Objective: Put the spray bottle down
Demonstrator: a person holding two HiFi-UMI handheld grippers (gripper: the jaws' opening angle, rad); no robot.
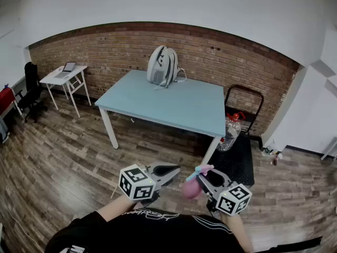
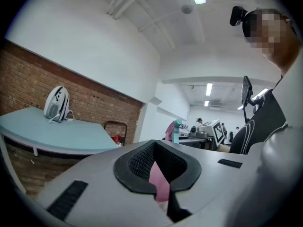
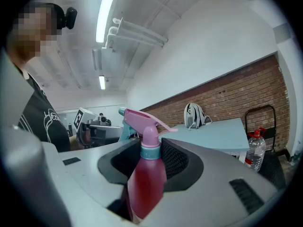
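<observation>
Spray bottle: the pink spray bottle (image 3: 146, 178) stands upright in the right gripper (image 1: 205, 177), close in front of the person, over the wooden floor (image 1: 68, 162) and well apart from the table (image 1: 174, 101).
Right gripper: its black pads (image 3: 177, 160) press on the bottle's body from both sides. The pink trigger head, with its teal collar and nozzle, rises above them.
Left gripper: the left gripper (image 1: 169, 172) is just left of the bottle and not touching it. Its jaws are drawn nearly together, with a thin pink strip showing in the slit between them – what that strip is cannot be told.
Table: light blue with white legs, it stands farther off than the grippers, with floor between.
On the table: a grey and white backpack (image 1: 162, 66) stands upright at the far edge, by the brick wall (image 1: 116, 46).
Right of the table: a black hand cart (image 1: 238, 157) sits just beside the near right leg. A clear water bottle (image 1: 230, 132) with a red cap stands on it.
Far left: a small white desk (image 1: 63, 78) holds a laptop (image 1: 68, 67), and a black chair (image 1: 30, 86) is next to it.
Writing: white lettering on the person's black shirt (image 1: 152, 228) is too small to read. The cubes (image 1: 137, 182) on the grippers carry black-and-white square markers – patterns, not words.
</observation>
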